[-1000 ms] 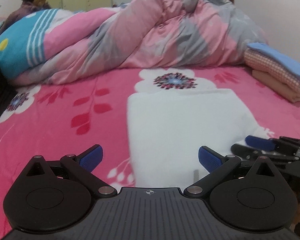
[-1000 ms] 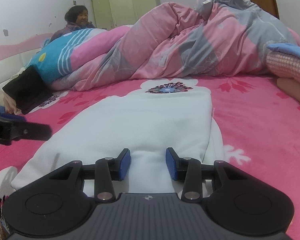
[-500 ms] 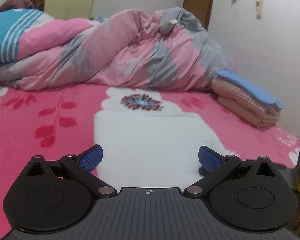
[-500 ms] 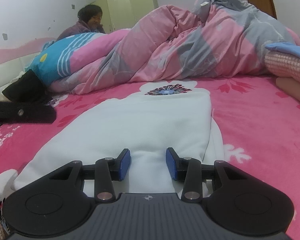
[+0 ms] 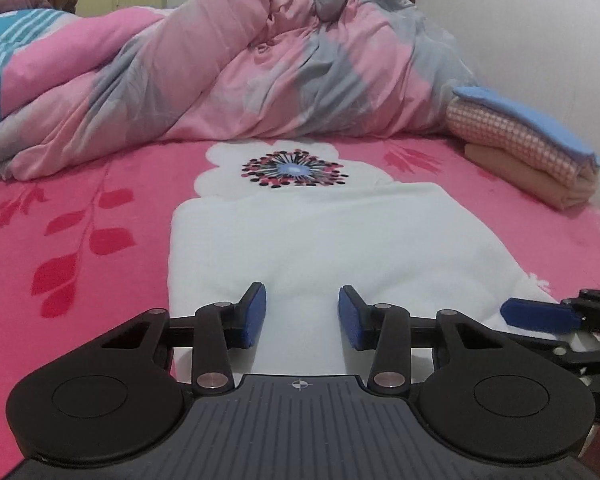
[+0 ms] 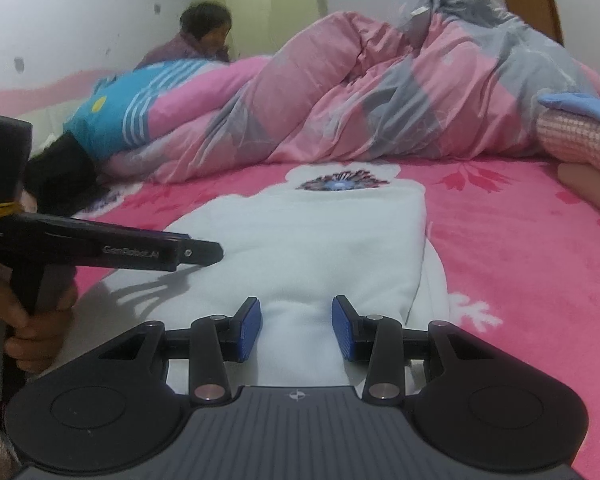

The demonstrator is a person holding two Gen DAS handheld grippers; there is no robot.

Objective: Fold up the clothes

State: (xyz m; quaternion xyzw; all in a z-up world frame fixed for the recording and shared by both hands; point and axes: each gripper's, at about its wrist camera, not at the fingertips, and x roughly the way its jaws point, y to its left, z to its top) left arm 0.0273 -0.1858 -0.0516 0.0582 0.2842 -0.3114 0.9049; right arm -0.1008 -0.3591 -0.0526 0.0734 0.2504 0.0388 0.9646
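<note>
A white garment [image 5: 320, 232] lies flat on the pink flowered bed [image 5: 80, 200], folded into a long strip running away from me. My left gripper [image 5: 302, 316] sits at the garment's near edge, and a ridge of white cloth is pinched between its blue pads. My right gripper [image 6: 297, 328] holds the near edge of the white garment [image 6: 320, 240] further right, also shut on a raised fold. Each gripper appears in the other's view: the left gripper [image 6: 204, 254] low over the cloth, the right gripper [image 5: 540, 314] at the right edge.
A crumpled pink and grey quilt [image 5: 260, 64] fills the far side of the bed. Folded clothes [image 5: 532, 152] are stacked at the right by the wall. A person [image 6: 204, 36] sits behind the quilt. A black item [image 6: 60, 176] lies at the left. A hand [image 6: 28, 320] grips the left handle.
My left gripper swung right over the white garment, came down to its near edge, and its wide-open fingers closed on the cloth. The right gripper kept its hold.
</note>
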